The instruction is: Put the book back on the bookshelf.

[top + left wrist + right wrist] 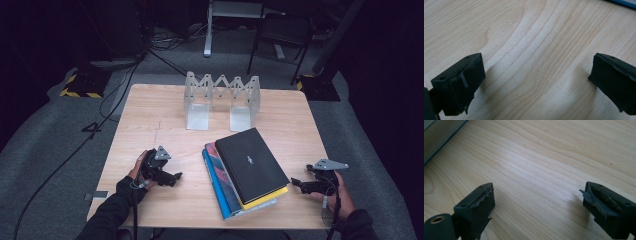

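Two claws gape wide, empty, low over tabletop: left claw left of book stack, right claw right of it.

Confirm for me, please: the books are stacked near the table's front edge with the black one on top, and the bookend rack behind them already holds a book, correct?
Not quite: in the high view the bookend rack holds nothing. The stacked books do lie near the table's front edge, with the black book on top.
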Demonstrator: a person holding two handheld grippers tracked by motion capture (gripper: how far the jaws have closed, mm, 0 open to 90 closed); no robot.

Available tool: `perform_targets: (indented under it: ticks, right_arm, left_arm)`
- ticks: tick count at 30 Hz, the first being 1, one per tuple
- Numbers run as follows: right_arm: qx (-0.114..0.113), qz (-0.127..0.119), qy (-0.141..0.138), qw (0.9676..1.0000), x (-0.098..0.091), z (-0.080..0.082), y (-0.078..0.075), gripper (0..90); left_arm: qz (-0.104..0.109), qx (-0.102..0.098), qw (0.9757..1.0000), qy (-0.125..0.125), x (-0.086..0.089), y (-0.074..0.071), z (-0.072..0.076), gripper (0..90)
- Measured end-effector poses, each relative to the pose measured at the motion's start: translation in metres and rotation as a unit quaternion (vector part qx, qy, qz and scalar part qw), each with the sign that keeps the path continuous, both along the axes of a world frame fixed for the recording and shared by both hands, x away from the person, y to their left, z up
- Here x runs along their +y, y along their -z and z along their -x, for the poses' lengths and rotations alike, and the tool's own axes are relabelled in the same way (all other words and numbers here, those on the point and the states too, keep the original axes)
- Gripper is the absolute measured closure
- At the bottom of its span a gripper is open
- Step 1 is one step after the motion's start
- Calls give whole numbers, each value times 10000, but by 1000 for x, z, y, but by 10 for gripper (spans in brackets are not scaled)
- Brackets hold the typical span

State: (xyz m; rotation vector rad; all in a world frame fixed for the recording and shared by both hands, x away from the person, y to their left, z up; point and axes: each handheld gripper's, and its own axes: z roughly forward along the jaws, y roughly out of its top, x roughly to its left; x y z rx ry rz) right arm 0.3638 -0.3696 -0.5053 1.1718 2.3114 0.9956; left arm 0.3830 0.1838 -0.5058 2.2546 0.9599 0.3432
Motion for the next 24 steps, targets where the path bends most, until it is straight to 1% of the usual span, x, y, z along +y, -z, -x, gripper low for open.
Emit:
perform_targets:
  ticks: [1, 2, 4, 5, 6, 7, 8, 10, 12, 13, 15, 16, 19, 20, 21, 23, 24]
  right_arm:
    - [-1, 0, -4, 10000, 0, 0, 0, 99]
    - [0, 0, -7, 10000, 0, 0, 0, 99]
    - [0, 2, -7, 10000, 0, 0, 0, 99]
    - [1, 0, -9, 10000, 0, 0, 0, 99]
    - [-2, 3, -7, 10000, 0, 0, 0, 99]
    - [1, 2, -11, 10000, 0, 0, 0, 99]
    - [1, 2, -10, 10000, 0, 0, 0, 99]
    - [1, 2, -12, 10000, 0, 0, 0, 99]
    - [0, 5, -14, 10000, 0, 0, 0, 99]
    - [4, 5, -20, 10000, 0, 0, 0, 100]
    - [33, 34, -42, 10000, -1, 0, -1, 104]
    - [70, 67, -92, 9999, -2, 1, -2, 116]
    - [156, 126, -85, 9998, -4, 4, -5, 156]
    - [228, 139, -182, 9995, -5, 6, -7, 182]
    - [260, 163, -346, 9989, -5, 8, -9, 187]
    - [252, 85, -517, 9983, -3, 12, -14, 210]
    - [219, 128, -670, 9974, 0, 15, -19, 212]
  left_arm:
    - [0, 1, 10000, 26, -6, 0, 3, 0]
    - [7, -4, 10000, 33, -9, 0, 4, 1]
    - [-14, -37, 10000, 49, -12, 0, 7, 1]
    - [8, -16, 10000, 72, -13, 0, 9, 4]
    - [6, -41, 10000, 10, -13, 0, 11, 5]
    - [-22, -10, 10000, 42, -12, 0, 12, 5]
    - [-25, -31, 10000, 32, -12, 0, 14, 5]
    - [11, -20, 9999, 119, -13, 0, 17, 5]
    - [-20, -8, 9997, 224, -13, 0, 19, 5]
    - [18, -2, 9997, 246, -14, 0, 21, 5]
    - [-3, -15, 9995, 326, -16, 0, 24, 6]
    - [24, -11, 9995, 309, -17, 0, 27, 12]
    - [9, -24, 9992, 393, -21, 0, 34, 13]
    - [22, -1, 9990, 436, -23, 0, 37, 13]
    - [5, -18, 9989, 466, -24, 0, 40, 12]
    - [0, -14, 9988, 490, -27, 0, 43, 12]
    - [9, -2, 9989, 477, -28, 0, 44, 10]
